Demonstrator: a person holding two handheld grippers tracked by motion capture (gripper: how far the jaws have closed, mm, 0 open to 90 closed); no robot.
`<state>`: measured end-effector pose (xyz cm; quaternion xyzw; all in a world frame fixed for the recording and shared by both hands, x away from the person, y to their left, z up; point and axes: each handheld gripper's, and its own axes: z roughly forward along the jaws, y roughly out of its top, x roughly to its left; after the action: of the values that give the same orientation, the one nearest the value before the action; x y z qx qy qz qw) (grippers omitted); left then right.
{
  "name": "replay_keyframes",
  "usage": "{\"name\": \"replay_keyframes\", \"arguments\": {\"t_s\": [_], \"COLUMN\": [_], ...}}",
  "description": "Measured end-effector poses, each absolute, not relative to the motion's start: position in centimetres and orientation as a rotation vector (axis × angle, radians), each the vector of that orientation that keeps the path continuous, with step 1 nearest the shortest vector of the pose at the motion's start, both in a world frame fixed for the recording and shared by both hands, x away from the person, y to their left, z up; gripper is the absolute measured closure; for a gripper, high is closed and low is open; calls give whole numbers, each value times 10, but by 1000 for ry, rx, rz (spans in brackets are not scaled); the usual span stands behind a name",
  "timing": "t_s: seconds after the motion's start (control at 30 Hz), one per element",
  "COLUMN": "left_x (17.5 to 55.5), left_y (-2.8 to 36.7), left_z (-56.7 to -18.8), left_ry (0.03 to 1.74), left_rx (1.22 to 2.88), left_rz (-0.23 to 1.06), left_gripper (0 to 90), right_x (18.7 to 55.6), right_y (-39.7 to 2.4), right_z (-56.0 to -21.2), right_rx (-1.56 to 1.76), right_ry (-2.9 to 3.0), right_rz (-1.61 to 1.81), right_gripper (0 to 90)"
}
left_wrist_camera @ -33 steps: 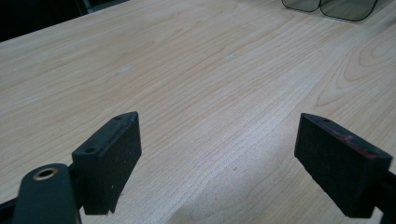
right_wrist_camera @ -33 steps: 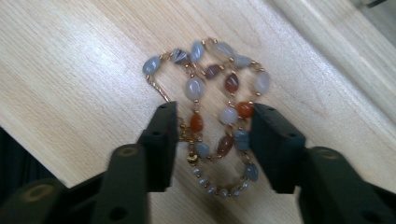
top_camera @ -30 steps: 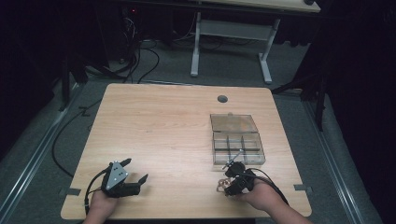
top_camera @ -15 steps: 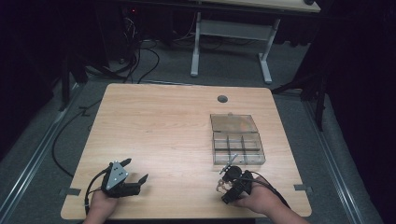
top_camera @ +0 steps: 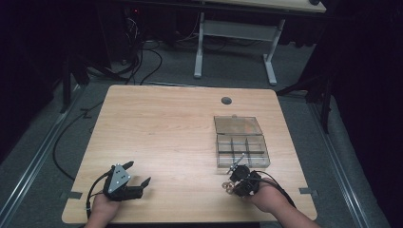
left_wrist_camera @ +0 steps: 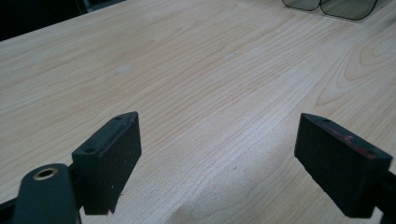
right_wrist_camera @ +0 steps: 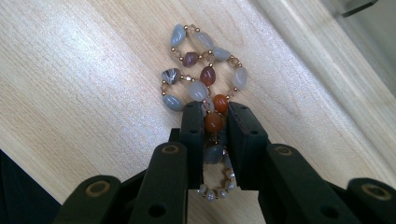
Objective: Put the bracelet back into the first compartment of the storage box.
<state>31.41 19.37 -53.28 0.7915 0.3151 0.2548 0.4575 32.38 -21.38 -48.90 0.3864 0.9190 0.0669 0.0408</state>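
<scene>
Right claw [top_camera: 231, 182], bracelet [right_wrist_camera: 205, 84] gripped, nearer edge

A compartment box [top_camera: 242, 150] sits on the table's [top_camera: 166, 128] right half, its lid [top_camera: 237, 125] lying open behind.

- A light wooden table [top_camera: 166, 137] with a visible grain, standing on grey floor.
- A dark round grommet hole [top_camera: 226, 100] near its far edge.
- A clear plastic compartment box [top_camera: 242, 150] sits on the right half, its lid [top_camera: 237, 125] lying open and flat toward the far side.
</scene>
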Motion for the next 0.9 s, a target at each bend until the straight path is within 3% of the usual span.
{"name": "replay_keyframes", "arguments": {"t_s": [0.33, 0.7, 0.83, 0.9], "left_x": [314, 314, 314, 314], "left_y": [194, 194, 194, 194], "left_z": [-533, -533, -533, -533], "left_ry": [778, 778, 776, 777], "left_rx": [1953, 1951, 1951, 1950], "left_rz": [626, 627, 629, 629], "left_gripper": [154, 154, 154, 154], "right_x": [328, 330, 331, 330], "right_y": [-212, -217, -221, -222], "right_z": [-477, -480, -486, -488], "right_rx": [1132, 1168, 1227, 1221], "right_ry": [2836, 2812, 2794, 2791], "right_rz": [200, 172, 147, 117], "right_gripper": [825, 814, 621, 613]}}
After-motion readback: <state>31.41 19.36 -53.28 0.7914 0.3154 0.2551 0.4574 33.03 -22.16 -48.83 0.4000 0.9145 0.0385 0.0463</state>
